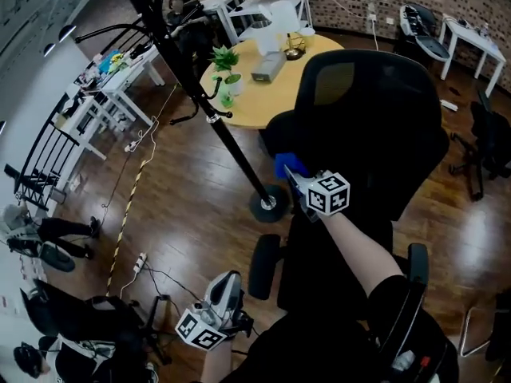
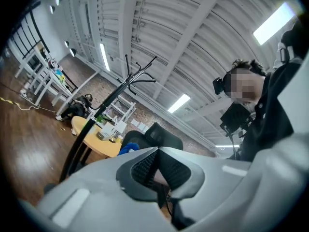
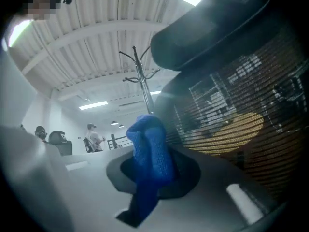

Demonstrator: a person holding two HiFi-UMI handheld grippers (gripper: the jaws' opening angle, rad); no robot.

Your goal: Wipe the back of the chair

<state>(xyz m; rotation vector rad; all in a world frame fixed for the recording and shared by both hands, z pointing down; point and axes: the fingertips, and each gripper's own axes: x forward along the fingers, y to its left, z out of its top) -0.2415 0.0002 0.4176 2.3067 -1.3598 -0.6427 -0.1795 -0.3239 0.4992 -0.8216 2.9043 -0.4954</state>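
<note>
A black office chair [image 1: 375,134] with a mesh back stands before me, its back towards me. My right gripper [image 1: 297,183] is shut on a blue cloth [image 1: 289,166] and holds it against the left edge of the chair back. In the right gripper view the blue cloth [image 3: 149,153] bunches between the jaws, right beside the mesh back [image 3: 241,115]. My left gripper [image 1: 227,306] hangs low at my left, away from the chair, with its jaws pressed together and nothing between them. The left gripper view shows the chair [image 2: 154,137] and cloth [image 2: 128,149] at a distance.
A black coat stand pole [image 1: 215,118] slants across with its round base [image 1: 270,203] just left of the chair. Behind is a round yellow table [image 1: 255,74] with a plant and boxes. White desks line the left, cables lie on the wood floor, and other chairs stand at right.
</note>
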